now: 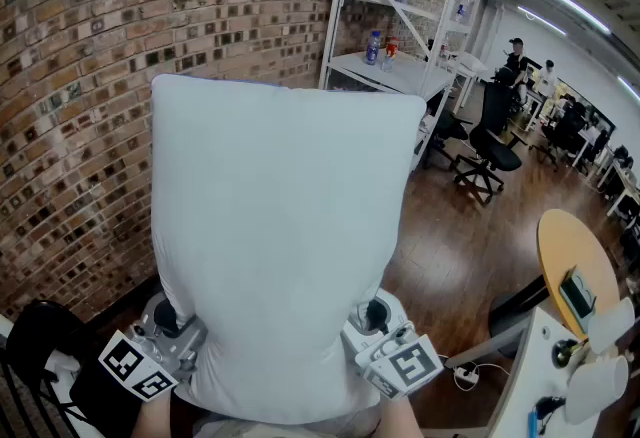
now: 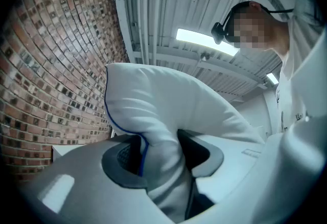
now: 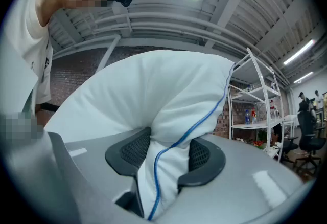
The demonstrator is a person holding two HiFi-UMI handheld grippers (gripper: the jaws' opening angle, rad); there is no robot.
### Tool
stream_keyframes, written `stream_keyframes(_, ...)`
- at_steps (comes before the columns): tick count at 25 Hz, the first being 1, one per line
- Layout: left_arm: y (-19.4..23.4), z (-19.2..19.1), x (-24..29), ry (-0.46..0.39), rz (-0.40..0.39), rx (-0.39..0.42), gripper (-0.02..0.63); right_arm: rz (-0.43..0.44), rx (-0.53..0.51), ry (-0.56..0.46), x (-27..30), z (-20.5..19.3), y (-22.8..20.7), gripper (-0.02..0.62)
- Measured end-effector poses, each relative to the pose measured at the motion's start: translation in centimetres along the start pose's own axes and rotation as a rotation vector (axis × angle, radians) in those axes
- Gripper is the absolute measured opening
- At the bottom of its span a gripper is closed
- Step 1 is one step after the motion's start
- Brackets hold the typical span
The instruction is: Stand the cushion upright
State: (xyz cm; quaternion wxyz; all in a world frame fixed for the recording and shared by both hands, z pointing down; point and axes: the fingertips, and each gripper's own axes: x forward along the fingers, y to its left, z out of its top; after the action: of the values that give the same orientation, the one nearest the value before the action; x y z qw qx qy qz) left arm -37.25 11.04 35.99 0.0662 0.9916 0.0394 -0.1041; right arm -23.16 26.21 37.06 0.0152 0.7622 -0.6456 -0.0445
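Finding: the cushion (image 1: 285,236) is in the air, carried in front of the person, with its long side running top to bottom and its top edge level against the brick wall (image 1: 70,76). It rests on nothing. No table, bed or seat shows beneath it in the head view, so no edge or corner can be given for its place.

Left gripper (image 2: 161,152): jaws clenched on the cushion's lower left corner, the fabric bunched between the pads, its blue piping against one pad.

Right gripper (image 3: 166,154): jaws clenched on the lower right corner in the same way, with a fold of fabric and piping pinched between the pads.

Both grips sit low on the cushion and level with each other (the cushion's body rises above them without sagging to either side).

Assessment: the cushion is picked up and turned upright. Setting it down is not yet done. It has to be lowered onto a surface, propped or balanced on its bottom edge, and let go by both jaws. The wooden floor (image 1: 470,256) is the only bare surface shown nearby.
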Motion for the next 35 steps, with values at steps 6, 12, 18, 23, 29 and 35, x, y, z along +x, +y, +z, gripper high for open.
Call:
stream_keyframes(6, -1.7, -1.2, 4.0, 0.008, -0.039, -0.01, 0.17, -0.036, -0.005, -0.005, -2.0, -0.2, -3.6, 0.175)
stream_keyframes(12, -1.7, -1.6, 6.8, 0.013, -0.063, -0.006, 0.17, -0.058, -0.003, -0.013, -2.1, -0.5, -6.2, 0.175)
stream_keyframes(18, 0.1, -2.4, 10.3, 0.012, -0.088, -0.008, 0.17, -0.083, -0.01, -0.022, -0.4, -0.9, -9.3, 0.175)
stream_keyframes(23, 3.4, -2.9, 13.5, 0.02, -0.094, -0.016, 0.17, -0.097, 0.002, -0.036, 3.1, -1.4, -12.2, 0.175)
stream_keyframes(29, 7.7, -2.7, 17.2, 0.03, -0.101, -0.02, 0.17, -0.121, 0.003, -0.028, 7.5, -1.5, -15.3, 0.175)
stream_keyframes(35, 11.2, -2.7, 20.0, 0.03, -0.115, -0.027, 0.17, -0.143, 0.005, -0.014, 11.0, -1.8, -17.8, 0.175)
